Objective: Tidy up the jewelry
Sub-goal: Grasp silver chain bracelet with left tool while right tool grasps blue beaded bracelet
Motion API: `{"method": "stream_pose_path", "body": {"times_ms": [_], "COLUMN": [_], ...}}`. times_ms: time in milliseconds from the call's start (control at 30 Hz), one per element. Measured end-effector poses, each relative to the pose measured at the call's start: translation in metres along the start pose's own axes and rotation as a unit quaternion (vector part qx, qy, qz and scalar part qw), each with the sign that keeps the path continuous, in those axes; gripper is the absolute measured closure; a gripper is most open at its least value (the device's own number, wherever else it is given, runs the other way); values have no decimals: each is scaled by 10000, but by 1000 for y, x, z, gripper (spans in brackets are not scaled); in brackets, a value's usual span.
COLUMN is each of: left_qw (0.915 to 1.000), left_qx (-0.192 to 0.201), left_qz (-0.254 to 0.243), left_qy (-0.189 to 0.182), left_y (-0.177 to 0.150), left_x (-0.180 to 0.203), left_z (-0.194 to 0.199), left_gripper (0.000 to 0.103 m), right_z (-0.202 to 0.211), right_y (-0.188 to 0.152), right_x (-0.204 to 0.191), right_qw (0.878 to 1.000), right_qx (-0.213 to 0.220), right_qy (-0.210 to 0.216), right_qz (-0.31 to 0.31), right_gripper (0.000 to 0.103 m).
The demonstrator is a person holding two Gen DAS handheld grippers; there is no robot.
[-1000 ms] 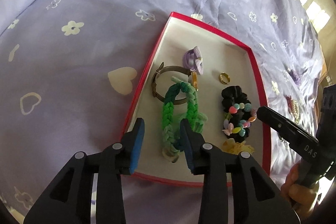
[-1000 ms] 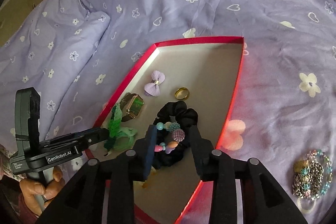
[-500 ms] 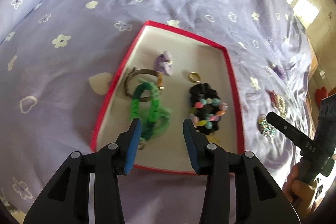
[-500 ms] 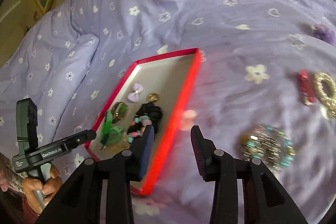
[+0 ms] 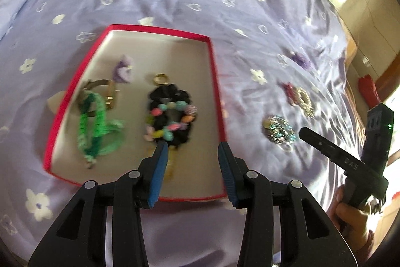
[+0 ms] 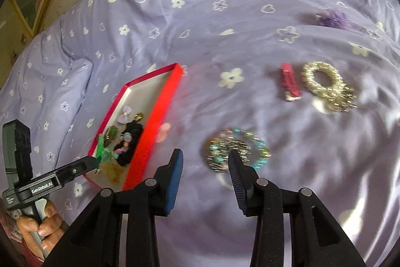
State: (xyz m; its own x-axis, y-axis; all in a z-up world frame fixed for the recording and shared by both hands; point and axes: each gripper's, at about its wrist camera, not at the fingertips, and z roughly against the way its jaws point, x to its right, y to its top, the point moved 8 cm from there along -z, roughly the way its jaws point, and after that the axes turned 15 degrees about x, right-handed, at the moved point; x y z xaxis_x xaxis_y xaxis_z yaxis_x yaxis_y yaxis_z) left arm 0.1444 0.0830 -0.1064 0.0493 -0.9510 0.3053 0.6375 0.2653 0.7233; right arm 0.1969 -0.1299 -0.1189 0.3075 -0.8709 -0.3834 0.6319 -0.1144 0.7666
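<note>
A red-rimmed box (image 5: 215,81) (image 6: 165,101) lies on the purple bedspread. It holds a green braided bracelet (image 5: 93,124), a black scrunchie with a beaded bracelet (image 5: 172,116), a gold ring (image 5: 161,78), a lilac bow (image 5: 123,69) and a watch (image 5: 110,96). My left gripper (image 5: 191,154) is open and empty above the box's near right corner. My right gripper (image 6: 205,163) is open and empty, right of the box, just short of a sparkly beaded bracelet (image 6: 237,150) (image 5: 278,131) on the bed.
Farther right on the bed lie a red hair clip (image 6: 290,81), a gold beaded bracelet (image 6: 325,81) and a purple hair piece (image 6: 332,16). A pillow bulges at the left (image 6: 50,81). A red object (image 5: 368,91) stands past the bed's right edge.
Both grippers have drawn back from the box and swung right. The right gripper left the scrunchie in the box and now faces the loose jewelry on the bed. Both stay open.
</note>
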Motion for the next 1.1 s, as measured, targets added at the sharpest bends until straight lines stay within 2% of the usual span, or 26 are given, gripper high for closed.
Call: {"method": "stream_pose_path", "body": {"times_ms": [233, 533, 567, 633, 833, 1100], "left_qw": [9997, 9985, 9984, 9980, 9958, 9882], "left_qx": [-100, -245, -256, -283, -421, -749], "left_qz": [-179, -401, -422, -469, -674, -1122], "left_qy": [-145, -274, -288, -321, -463, -723], "left_y": [-4, -8, -8, -8, -12, -28], "left_x": [24, 49, 52, 57, 80, 128], "left_z": [-9, -25, -26, -30, -47, -86], "left_gripper": [63, 63, 63, 63, 63, 63], "right_z": [-5, -29, -31, -33, -15, 24], "right_y": [-4, -10, -10, -10, 0, 20], "right_x": [32, 38, 39, 41, 52, 87], "right_qw": [9995, 9983, 9981, 9977, 9988, 9966], "right_qx": [-74, -267, -272, -280, -34, 381], "right_qy": [-303, -443, -470, -530, -479, -677], "right_qz": [3, 259, 291, 316, 107, -273], "right_gripper": [63, 67, 70, 92, 92, 92]}}
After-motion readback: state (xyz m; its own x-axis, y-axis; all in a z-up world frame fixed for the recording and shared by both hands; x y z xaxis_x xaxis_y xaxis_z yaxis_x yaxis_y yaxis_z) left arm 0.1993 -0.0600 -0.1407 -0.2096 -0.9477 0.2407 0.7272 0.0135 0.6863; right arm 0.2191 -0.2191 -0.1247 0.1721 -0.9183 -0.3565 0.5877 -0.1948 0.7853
